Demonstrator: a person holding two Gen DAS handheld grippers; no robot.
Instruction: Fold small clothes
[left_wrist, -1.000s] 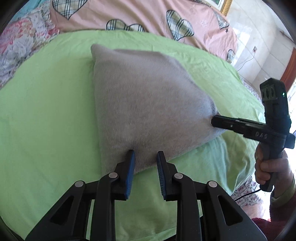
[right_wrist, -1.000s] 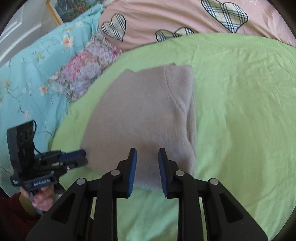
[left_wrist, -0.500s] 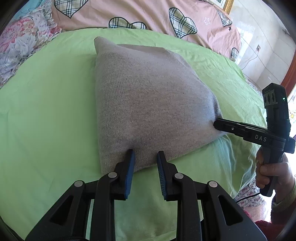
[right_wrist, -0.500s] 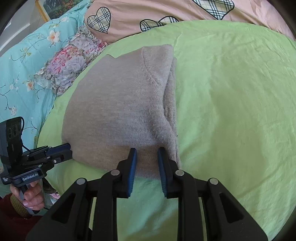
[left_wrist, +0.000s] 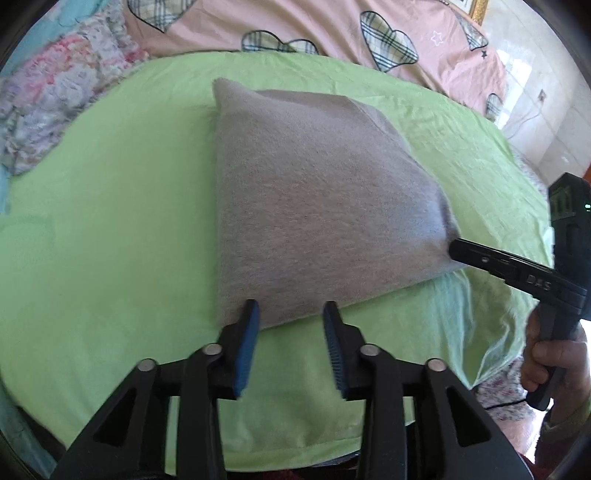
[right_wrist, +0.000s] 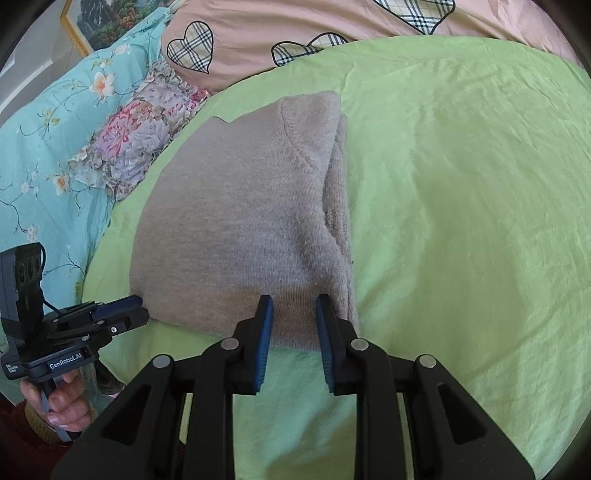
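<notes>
A grey knitted garment (left_wrist: 314, 206), folded into a compact stack, lies on the green sheet (left_wrist: 110, 221); it also shows in the right wrist view (right_wrist: 240, 229), with its layered edge on the right. My left gripper (left_wrist: 291, 314) is open, its fingertips at the garment's near left corner, with cloth edge between them. My right gripper (right_wrist: 293, 306) is open at the near right corner, its tips over the hem. Each gripper shows in the other's view, the right one (left_wrist: 458, 249) at the cloth's corner and the left one (right_wrist: 129, 310) likewise.
A pink quilt with plaid hearts (left_wrist: 332, 26) lies at the far side. Floral pillows (right_wrist: 140, 129) and a turquoise cover (right_wrist: 44, 140) lie to the left. The sheet's near edge drops off just below the grippers.
Both grippers' jaws have opened wider. The garment has settled flat on the sheet, and the left gripper has drawn back slightly from the hem.
</notes>
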